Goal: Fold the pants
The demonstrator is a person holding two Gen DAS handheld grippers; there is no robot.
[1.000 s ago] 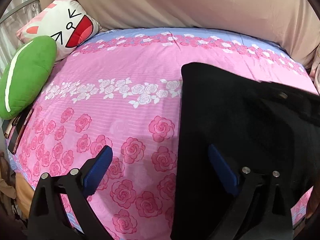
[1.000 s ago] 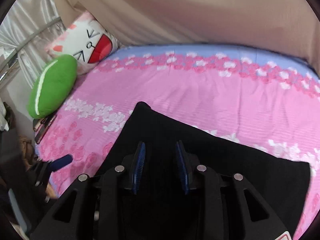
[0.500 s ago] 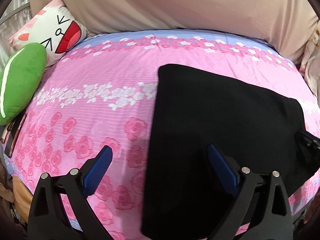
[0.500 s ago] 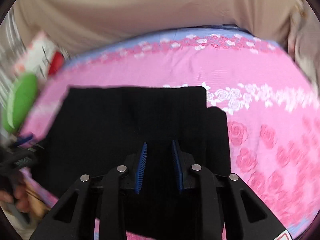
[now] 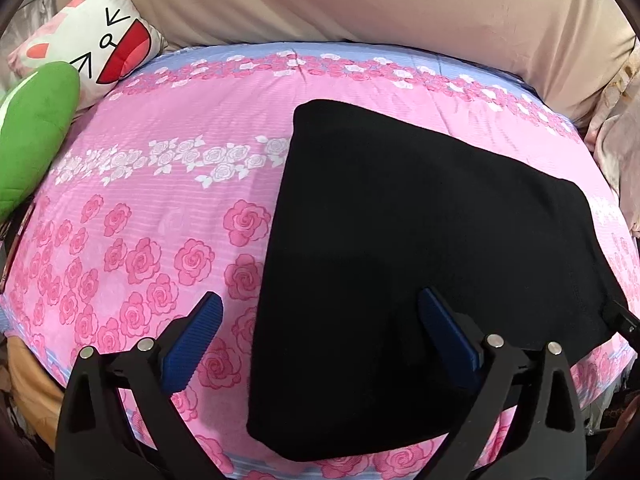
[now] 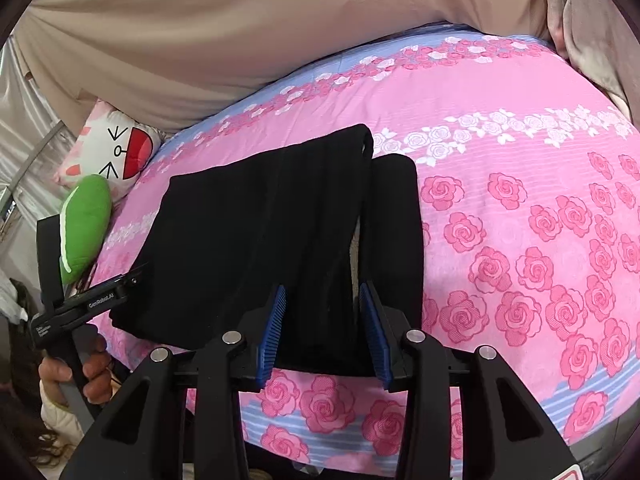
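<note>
The black pants [image 5: 420,260] lie flat on the bed [image 5: 160,208], already folded into a compact block near its front edge. From the right wrist view the fold is uneven: the upper layer [image 6: 260,232] sits to the left, and a narrower strip of the lower layer [image 6: 394,232] shows along its right side, with a gap of light between them at the near end.

The left gripper [image 5: 320,340] hovers above the left edge of the pants, its jaws spread wide and holding nothing; 1 blue pad is over the pink sheet, the other over the black cloth. The right gripper [image 6: 324,328] hangs at the near edge of the pants, jaws partly open and straddling the seam where the 2 layers part, apparently gripping nothing.

That placement suggests the right gripper is positioned to pinch the exposed strip or tidy the misaligned edge, while the left stands ready to steady the stack.

A green cushion [image 5: 32,136] and a cartoon-face pillow [image 5: 92,36] rest at the bed's far left corner, well apart from the pants.
</note>
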